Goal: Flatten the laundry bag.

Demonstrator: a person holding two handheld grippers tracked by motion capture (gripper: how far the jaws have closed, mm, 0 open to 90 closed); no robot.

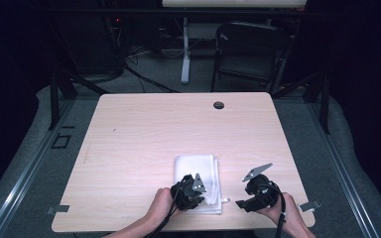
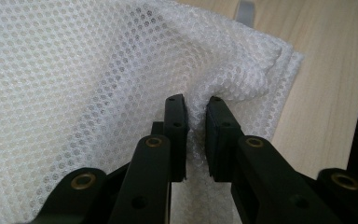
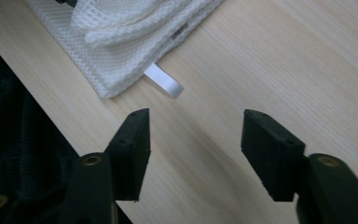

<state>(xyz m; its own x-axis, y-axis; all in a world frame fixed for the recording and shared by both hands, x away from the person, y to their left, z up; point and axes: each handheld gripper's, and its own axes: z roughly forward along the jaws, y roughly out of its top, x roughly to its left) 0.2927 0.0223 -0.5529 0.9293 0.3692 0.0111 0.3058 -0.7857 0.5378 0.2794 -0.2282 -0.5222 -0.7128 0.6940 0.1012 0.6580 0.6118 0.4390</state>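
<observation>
A folded white mesh cloth (image 1: 198, 173) lies near the front of the wooden table (image 1: 144, 134). My left gripper (image 1: 198, 191) rests on the cloth's near right part. In the left gripper view its jaws pinch a raised fold of the mesh cloth (image 2: 98, 84), so the left gripper (image 2: 196, 116) is shut on it. My right gripper (image 1: 240, 201) hovers to the right of the cloth over bare wood. In the right gripper view the right gripper (image 3: 193, 137) stands open with nothing between its jaws, just short of the cloth's corner (image 3: 121, 42) and its small white tag (image 3: 164, 81).
A round cable hole (image 1: 219, 105) sits at the table's far edge. The near table edge (image 3: 37, 107) runs close by the right gripper. Behind the table stand a dark chair (image 1: 250, 49) and a white stand (image 1: 185, 49).
</observation>
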